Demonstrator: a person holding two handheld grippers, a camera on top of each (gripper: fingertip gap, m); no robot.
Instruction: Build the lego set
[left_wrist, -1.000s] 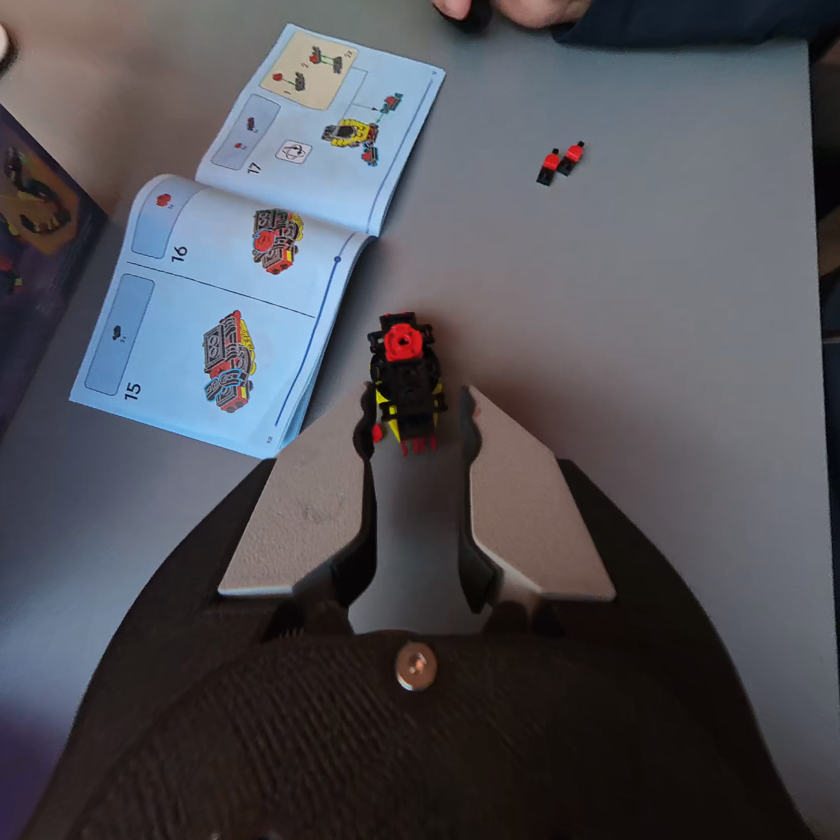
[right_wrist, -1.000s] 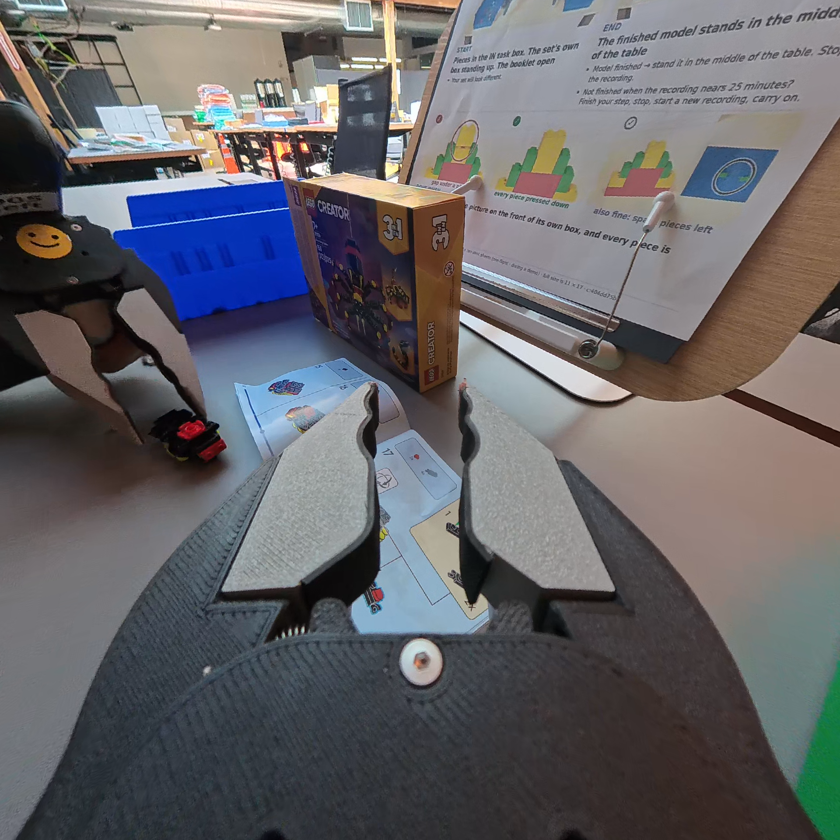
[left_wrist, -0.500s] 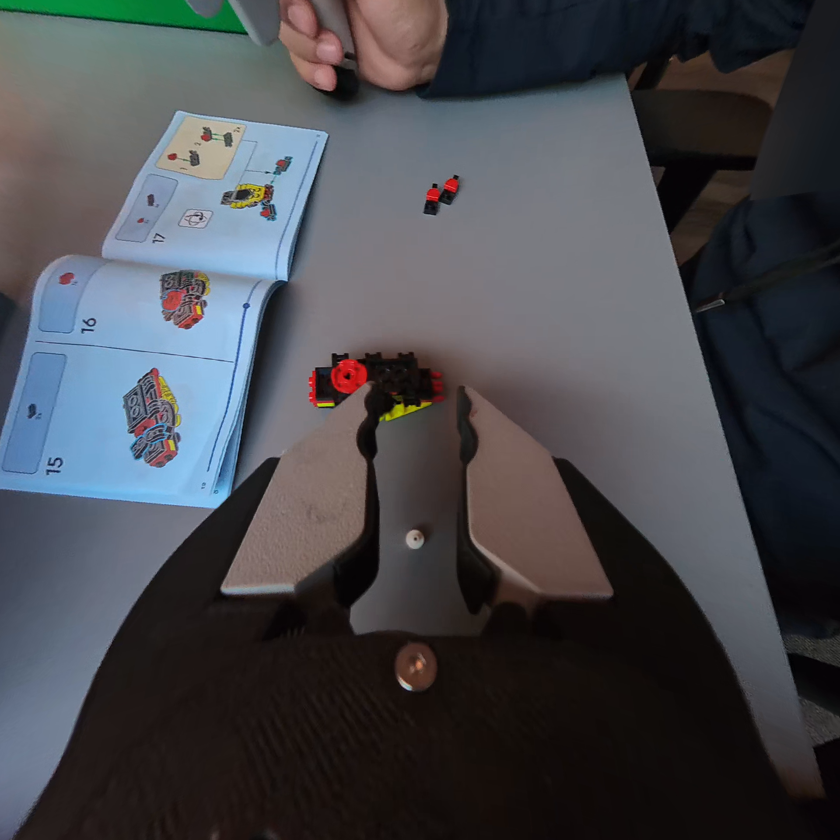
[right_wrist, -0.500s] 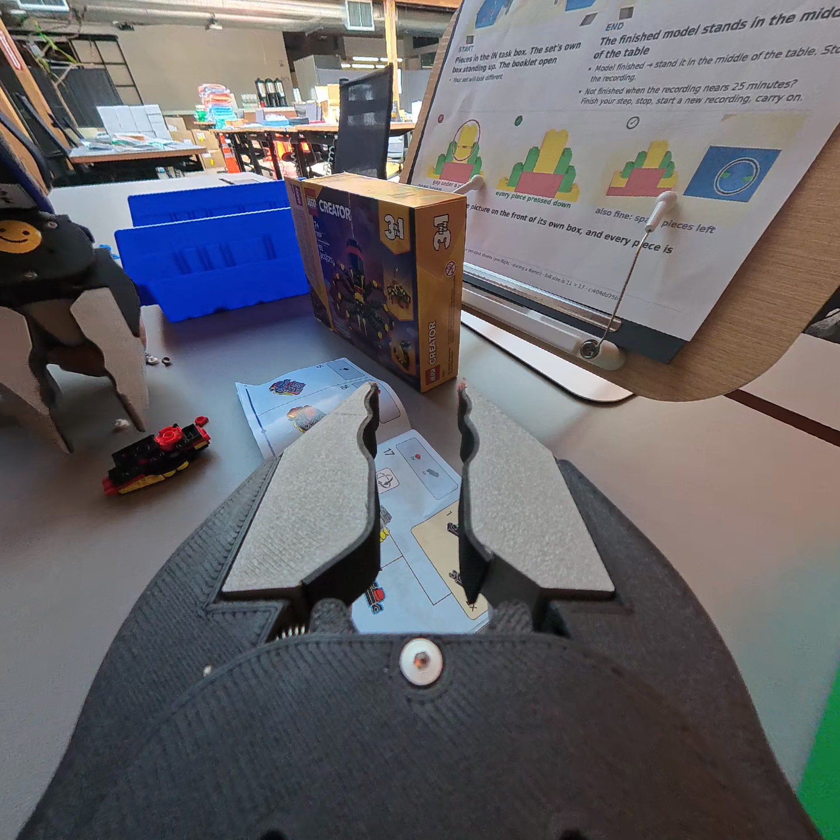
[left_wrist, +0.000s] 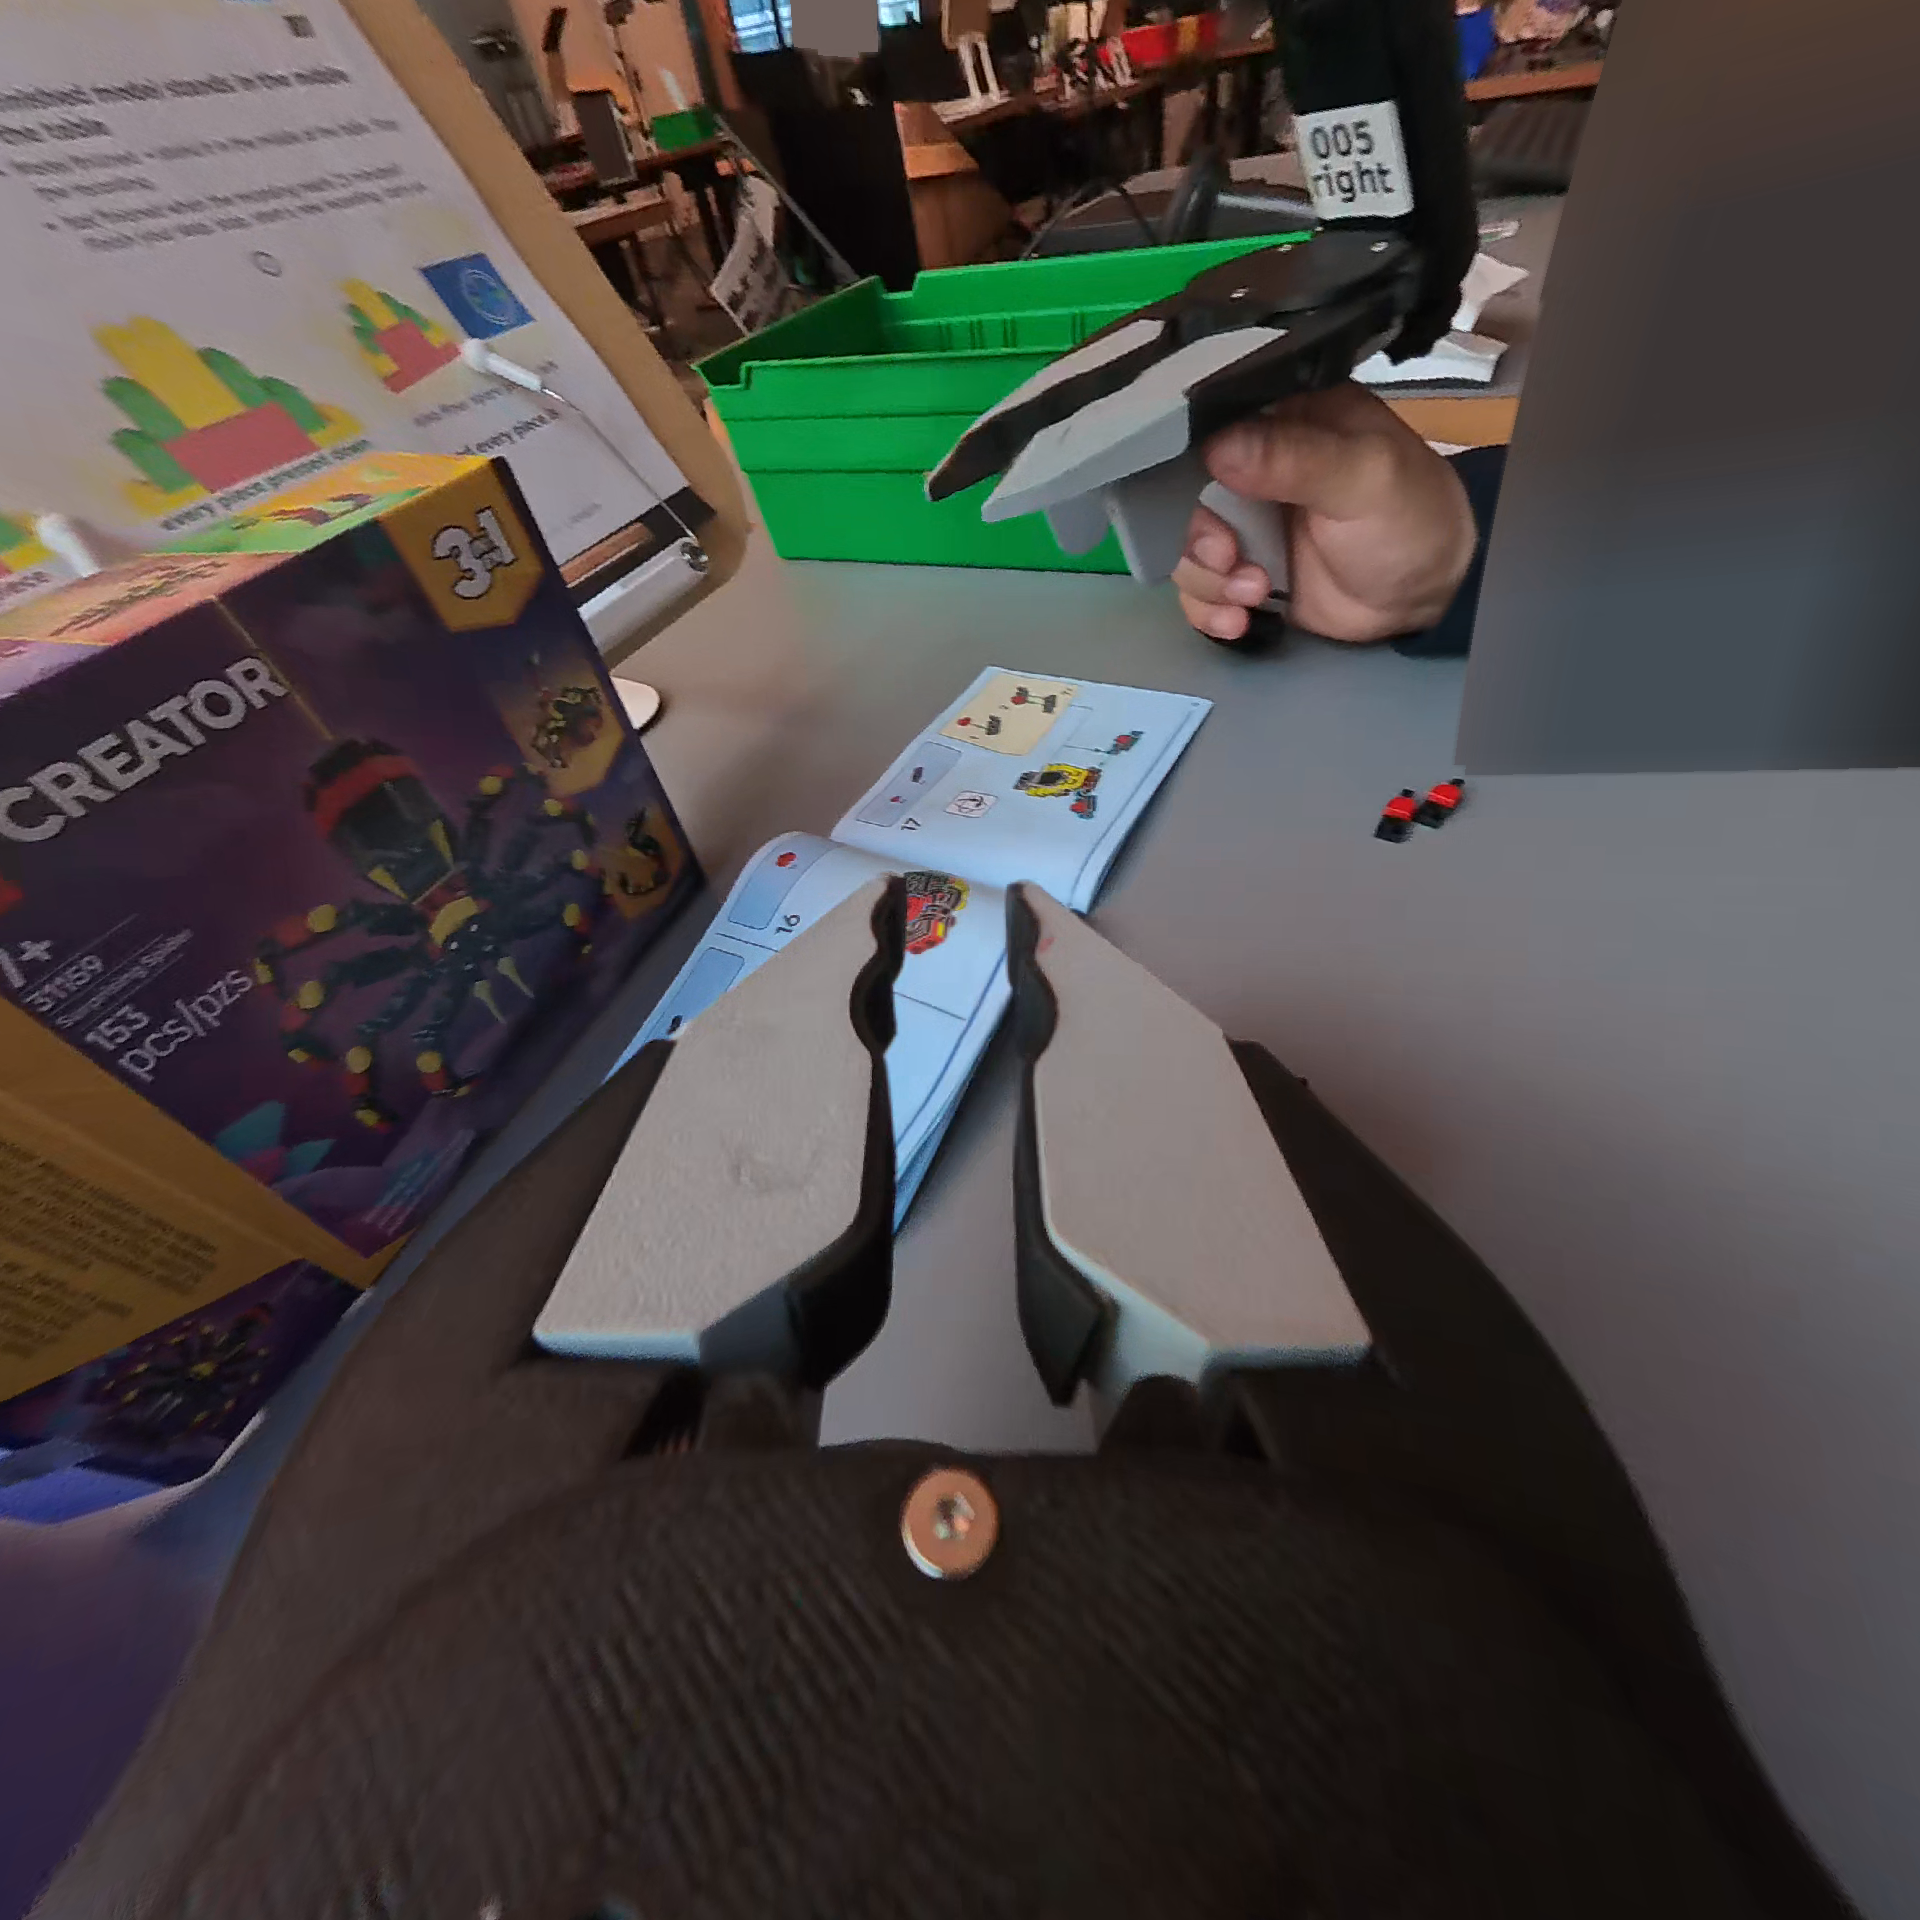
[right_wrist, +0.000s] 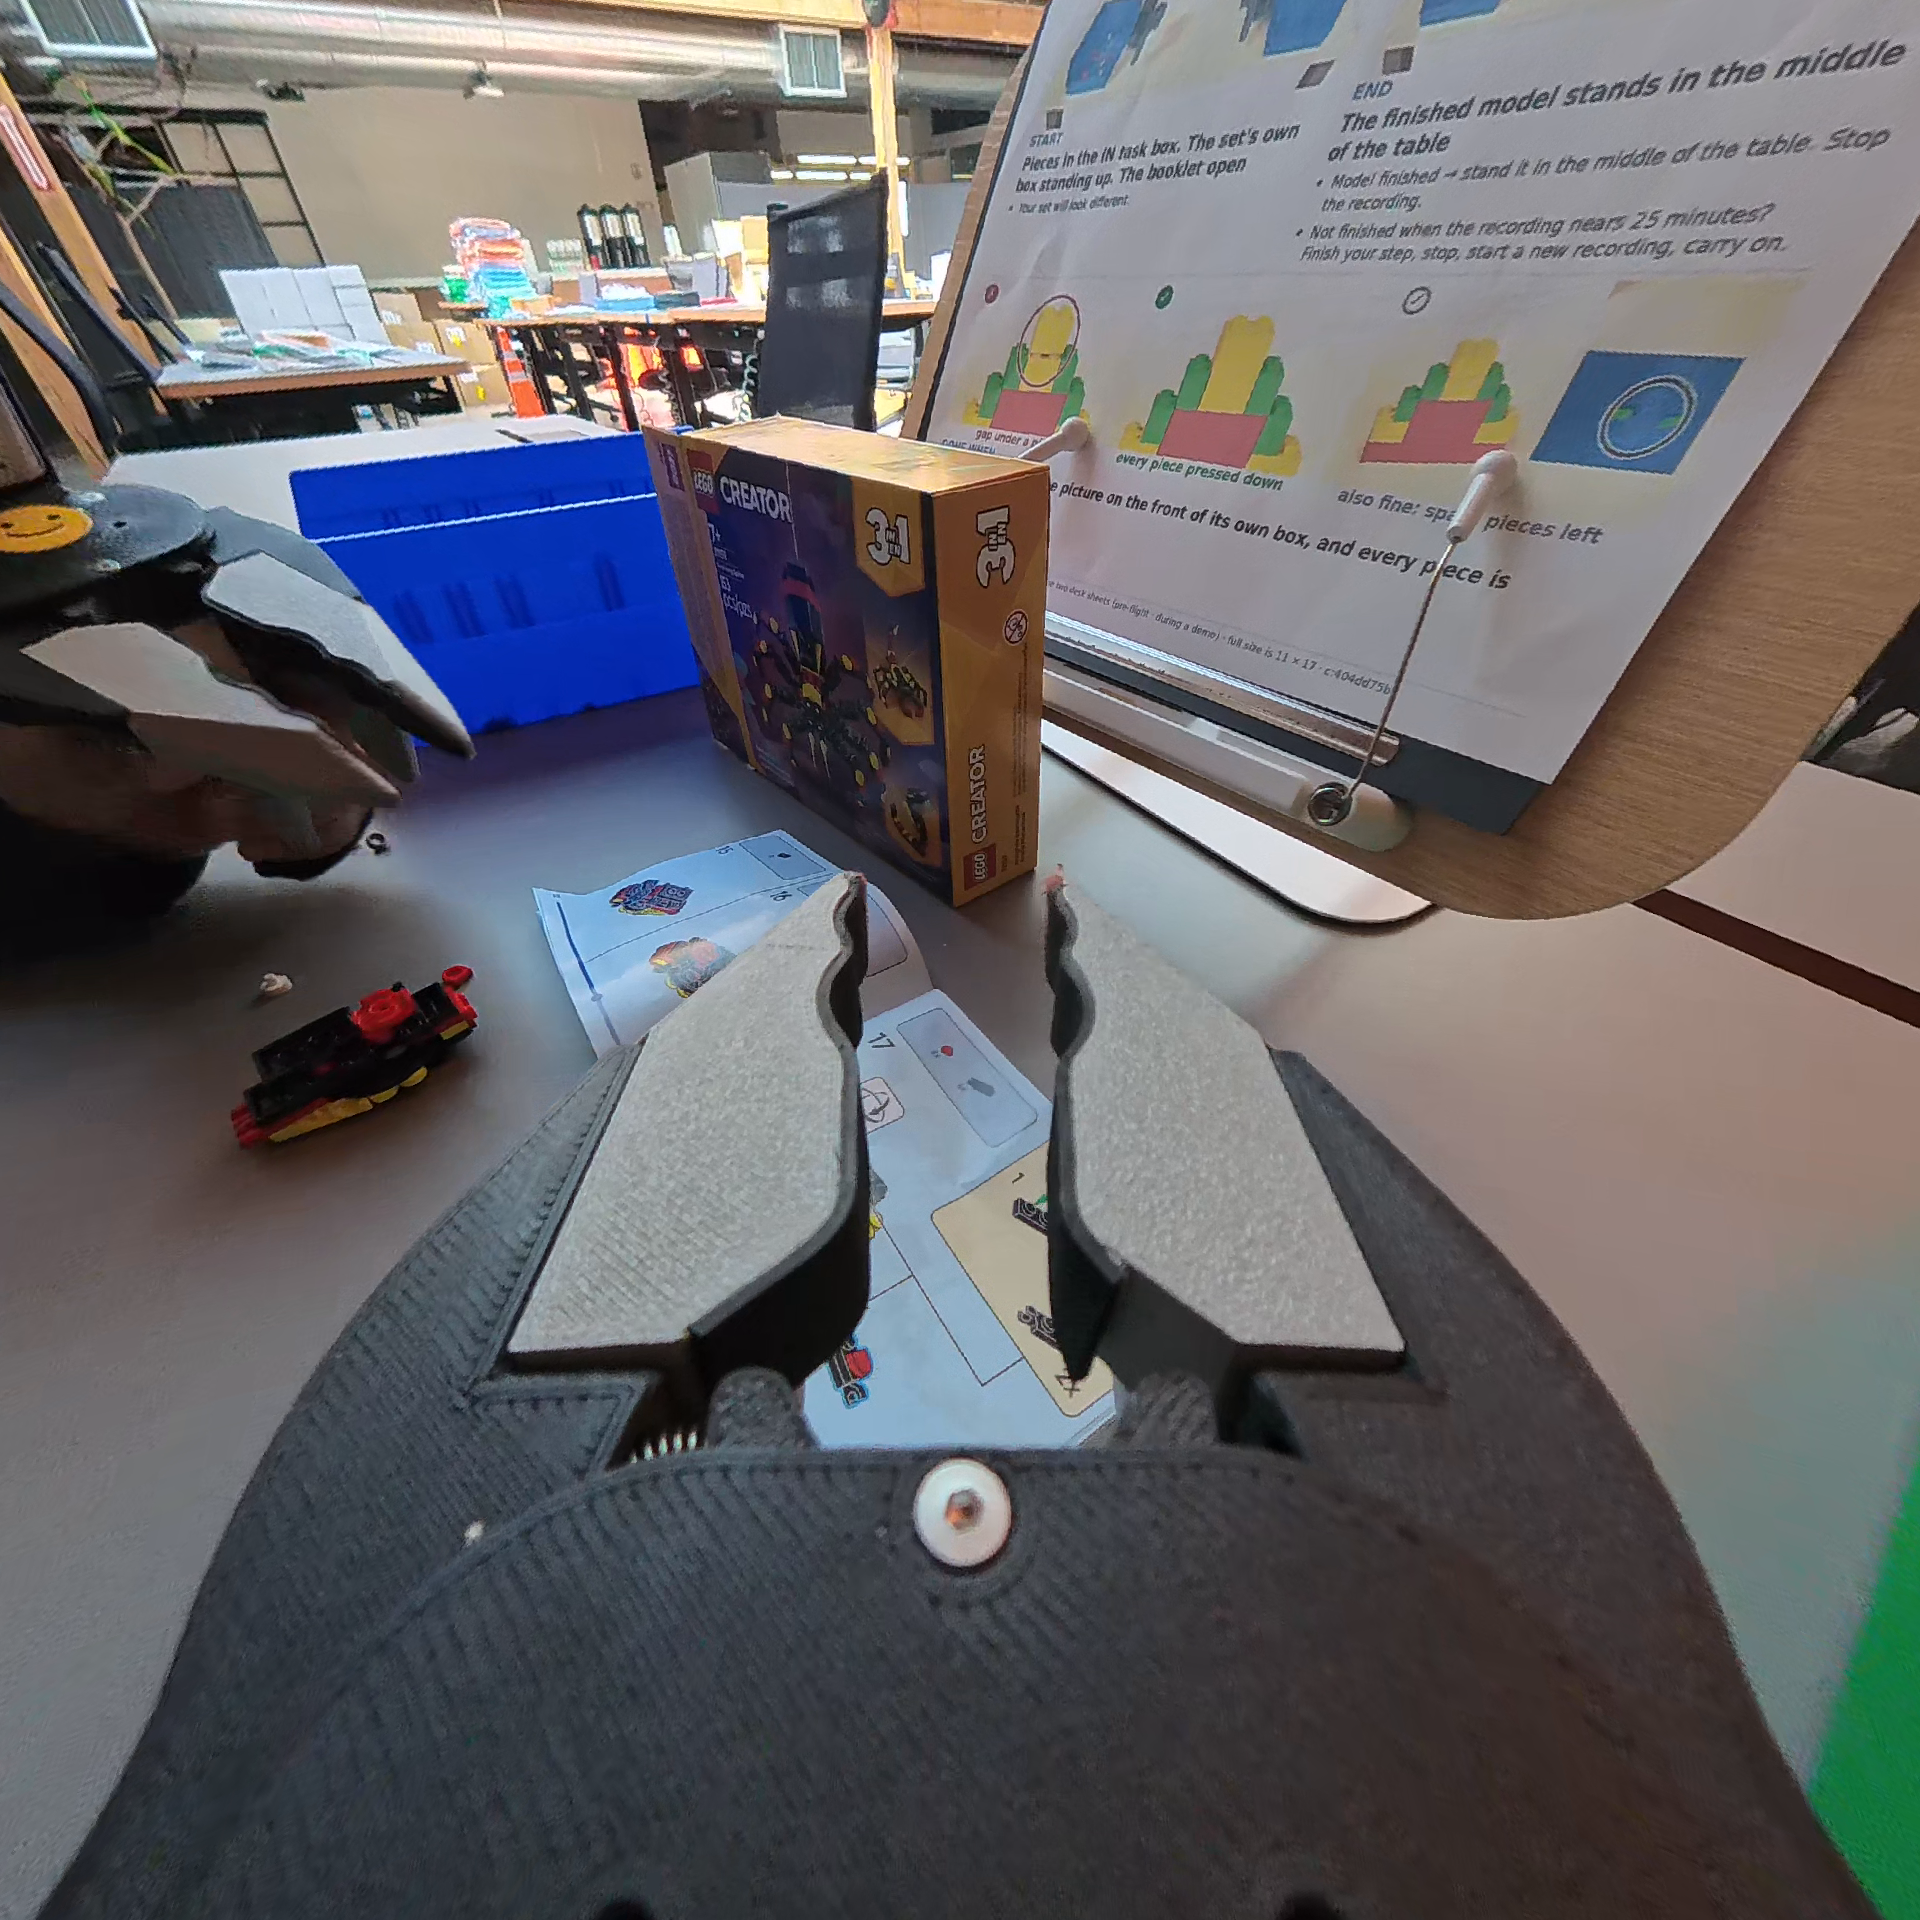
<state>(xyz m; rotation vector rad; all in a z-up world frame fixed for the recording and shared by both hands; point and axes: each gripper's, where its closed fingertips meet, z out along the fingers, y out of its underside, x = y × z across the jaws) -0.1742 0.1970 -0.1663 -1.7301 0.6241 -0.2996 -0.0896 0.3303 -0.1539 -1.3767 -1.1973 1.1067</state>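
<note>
A black, red and yellow lego model (right_wrist: 353, 1049) lies on its side on the grey table (right_wrist: 1403, 1195), left of the open instruction booklet (right_wrist: 935, 1143). A small loose red piece (right_wrist: 455, 975) lies by its far end. My left gripper (left_wrist: 951, 904) is open and empty, raised over the booklet (left_wrist: 1039, 779); it also shows in the right wrist view (right_wrist: 416, 769), up and left of the model. My right gripper (right_wrist: 951, 883) is open and empty above the booklet; in the left wrist view (left_wrist: 961, 488) a hand holds it. Two small red-and-black pieces (left_wrist: 1418, 808) lie to the right.
The set's purple and yellow box (right_wrist: 852, 644) stands behind the booklet (left_wrist: 312, 883). A tilted board with an instruction sheet (right_wrist: 1455, 364) stands behind it. A blue bin (right_wrist: 499, 582) is at the back left, a green bin (left_wrist: 935, 416) at the far side. A tiny white bit (right_wrist: 274, 983) lies near the model. There is about 15 cm between the tips of the two grippers.
My left gripper has let go of the model, lifted off it and swung up toward the box and booklet. The model turned and now lies on its side. My right gripper barely moved.
</note>
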